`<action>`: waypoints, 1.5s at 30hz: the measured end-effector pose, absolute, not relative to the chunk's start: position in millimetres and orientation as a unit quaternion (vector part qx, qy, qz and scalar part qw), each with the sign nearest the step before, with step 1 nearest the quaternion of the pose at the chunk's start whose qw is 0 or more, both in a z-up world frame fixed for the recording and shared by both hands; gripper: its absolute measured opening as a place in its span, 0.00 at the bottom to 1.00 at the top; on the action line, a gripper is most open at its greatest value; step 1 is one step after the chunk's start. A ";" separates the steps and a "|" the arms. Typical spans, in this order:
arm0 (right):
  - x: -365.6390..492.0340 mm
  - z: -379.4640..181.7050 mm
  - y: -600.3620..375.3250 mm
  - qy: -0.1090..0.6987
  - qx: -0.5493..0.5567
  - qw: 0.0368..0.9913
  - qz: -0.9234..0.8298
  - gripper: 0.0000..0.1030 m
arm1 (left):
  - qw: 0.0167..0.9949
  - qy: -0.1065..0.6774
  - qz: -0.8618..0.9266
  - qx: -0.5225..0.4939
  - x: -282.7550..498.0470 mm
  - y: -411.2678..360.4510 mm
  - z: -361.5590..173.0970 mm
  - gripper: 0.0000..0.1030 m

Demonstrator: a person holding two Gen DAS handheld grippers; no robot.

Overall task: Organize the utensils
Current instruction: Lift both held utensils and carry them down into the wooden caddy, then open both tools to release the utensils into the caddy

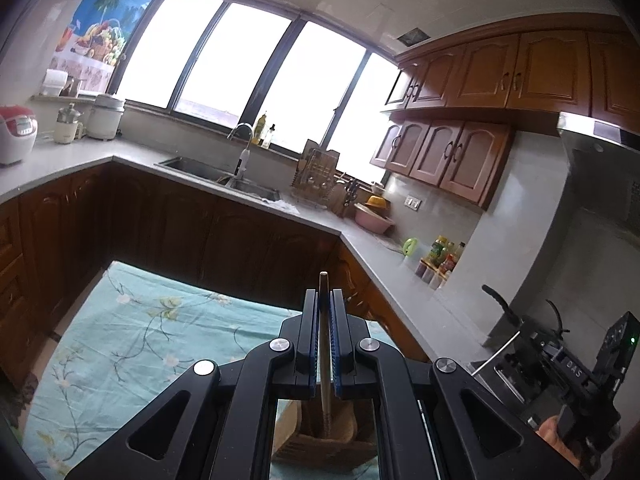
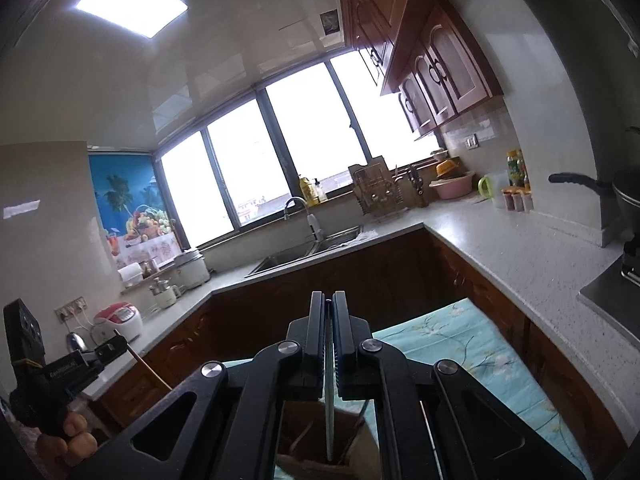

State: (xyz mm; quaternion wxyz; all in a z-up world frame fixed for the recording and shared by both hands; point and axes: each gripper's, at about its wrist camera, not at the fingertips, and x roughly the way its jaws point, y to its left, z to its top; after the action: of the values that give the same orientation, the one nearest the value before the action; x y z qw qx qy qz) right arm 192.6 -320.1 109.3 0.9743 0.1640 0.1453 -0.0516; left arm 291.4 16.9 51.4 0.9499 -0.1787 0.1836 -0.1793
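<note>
Two fisheye views are being shown, each looking forward along a pair of black tongs held above a table (image 1: 132, 320) that is draped with a pale blue floral cloth. In the left wrist view, the left tongs (image 1: 325, 300) are being pressed closed on a wooden chopstick (image 1: 324, 344), which is being held upright between the blue-lined pads; its tip is poking just above the fingertips and its lower end is hanging down into a wooden utensil holder (image 1: 320, 436) directly beneath. The right tongs (image 1: 576, 364) are being seen at the right edge of this view, too side-on for their grip to be told there. In the right wrist view, the right tongs (image 2: 329, 304) are being closed on a thin pale utensil (image 2: 329, 408), seen edge-on, its kind not being clear; it is running straight down into the same holder (image 2: 304, 452) below. The left tongs (image 2: 108, 350) are appearing at the left edge, gripped by a hand (image 2: 68, 440), with the chopstick (image 2: 148, 368) slanting down from them. A kitchen counter (image 2: 500, 248) is being seen beyond
</note>
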 end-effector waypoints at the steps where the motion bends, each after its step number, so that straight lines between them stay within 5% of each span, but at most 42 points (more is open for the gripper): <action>1: 195.2 106.3 -321.4 0.146 0.163 0.974 -0.054 0.03 | 0.950 0.186 -0.176 -0.179 297.5 14.3 46.6 0.03; 20: 233.9 18.1 -328.7 0.223 0.199 0.952 -0.057 0.03 | 0.940 0.259 -0.157 -0.157 363.4 -28.0 -5.1 0.04; 38: 238.5 7.9 -333.3 0.245 0.211 0.945 -0.057 0.08 | 0.938 0.271 -0.167 -0.136 377.1 -34.4 -7.9 0.05; 45: 238.4 5.9 -333.7 0.248 0.215 0.943 -0.058 0.09 | 0.936 0.283 -0.160 -0.138 381.1 -35.7 -10.6 0.16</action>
State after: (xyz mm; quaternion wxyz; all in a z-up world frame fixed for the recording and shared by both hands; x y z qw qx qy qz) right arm 238.4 -333.7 5.9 0.9428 0.2147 0.2484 -0.0576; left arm 381.1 -35.7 -10.6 0.9355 -0.1382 0.2829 -0.1603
